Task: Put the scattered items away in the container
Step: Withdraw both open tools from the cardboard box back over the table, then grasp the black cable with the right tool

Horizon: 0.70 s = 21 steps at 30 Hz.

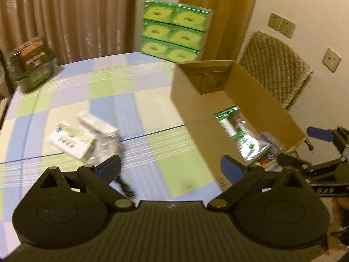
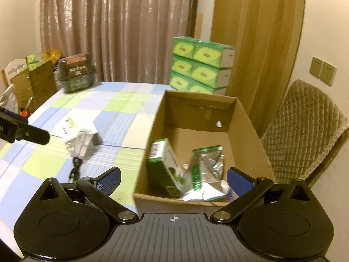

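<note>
The open cardboard box stands on the right of the checked tablecloth. Inside it lie a green carton and a silver-green pouch. On the cloth to the left lie white cartons, a clear blister pack and a black cable. My left gripper is open and holds nothing, hovering over the cloth between the cartons and the box's left wall. My right gripper is open and holds nothing, above the box's near edge.
A stack of green tissue boxes stands behind the cardboard box. A dark basket sits at the table's far left corner. A padded chair is to the right, and curtains hang behind.
</note>
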{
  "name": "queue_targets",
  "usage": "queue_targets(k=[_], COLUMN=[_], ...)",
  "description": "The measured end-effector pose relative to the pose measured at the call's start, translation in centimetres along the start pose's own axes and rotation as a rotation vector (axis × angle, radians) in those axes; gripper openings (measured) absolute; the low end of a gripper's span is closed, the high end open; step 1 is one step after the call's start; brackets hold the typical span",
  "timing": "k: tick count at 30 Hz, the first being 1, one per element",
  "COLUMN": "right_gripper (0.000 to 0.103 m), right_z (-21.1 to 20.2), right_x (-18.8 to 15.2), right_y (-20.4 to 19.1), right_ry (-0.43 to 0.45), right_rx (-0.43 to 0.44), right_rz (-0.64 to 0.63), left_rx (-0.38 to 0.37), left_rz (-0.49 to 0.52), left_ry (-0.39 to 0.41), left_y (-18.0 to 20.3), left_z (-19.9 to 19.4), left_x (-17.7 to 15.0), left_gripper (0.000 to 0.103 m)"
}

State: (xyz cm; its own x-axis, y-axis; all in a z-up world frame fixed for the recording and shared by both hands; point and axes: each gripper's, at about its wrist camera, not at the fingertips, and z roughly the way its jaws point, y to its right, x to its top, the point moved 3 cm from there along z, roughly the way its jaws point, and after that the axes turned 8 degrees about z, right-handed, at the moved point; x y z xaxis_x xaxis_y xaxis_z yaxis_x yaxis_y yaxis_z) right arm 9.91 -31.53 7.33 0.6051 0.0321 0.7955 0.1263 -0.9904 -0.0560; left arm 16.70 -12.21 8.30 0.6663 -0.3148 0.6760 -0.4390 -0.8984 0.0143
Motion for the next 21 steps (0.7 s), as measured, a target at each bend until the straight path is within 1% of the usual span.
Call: queue_targets(k=[3, 6, 9, 12, 16, 21], right_gripper=[0.101, 0.101, 0.101, 0.101, 0.101, 0.101], right_z=[0.0, 0.2, 0.5, 1.3, 2.4, 4.0], right_x=[-0.1, -0.3, -0.7, -1.2, -2.1, -3.1], right_y=[-1.5, -3.3, -5.1, -6.9, -9.1, -11.3], right_ry=[0.000, -0.003, -0.010, -0.025, -0.053, -0.085], right_rx=[0.027, 0.066, 0.100, 0.129, 0.162, 0.194], right_rz=[-0.016, -0.038, -0.067, -0.085, -0.117, -0.153], left_rx=[0.034, 0.084, 0.136, 0.172, 0.200, 0.198], left_rz=[-0.025, -0.045, -0.061, -0.088, -0.106, -0.120], left_ry=[-0.001, -0.005, -0.026, -0.052, -0.070, -0.074], left_y=[-2.0, -4.2, -6.5, -8.7, -10.5, -11.8], left_z=[-1.1, -2.1, -2.8, -3.2, -3.5, -3.3], left_x=[-1.6, -3.7, -6.0, -8.2, -10.0, -11.0], left_gripper=[0.100, 0.101, 0.101, 0.101, 0.101, 0.101])
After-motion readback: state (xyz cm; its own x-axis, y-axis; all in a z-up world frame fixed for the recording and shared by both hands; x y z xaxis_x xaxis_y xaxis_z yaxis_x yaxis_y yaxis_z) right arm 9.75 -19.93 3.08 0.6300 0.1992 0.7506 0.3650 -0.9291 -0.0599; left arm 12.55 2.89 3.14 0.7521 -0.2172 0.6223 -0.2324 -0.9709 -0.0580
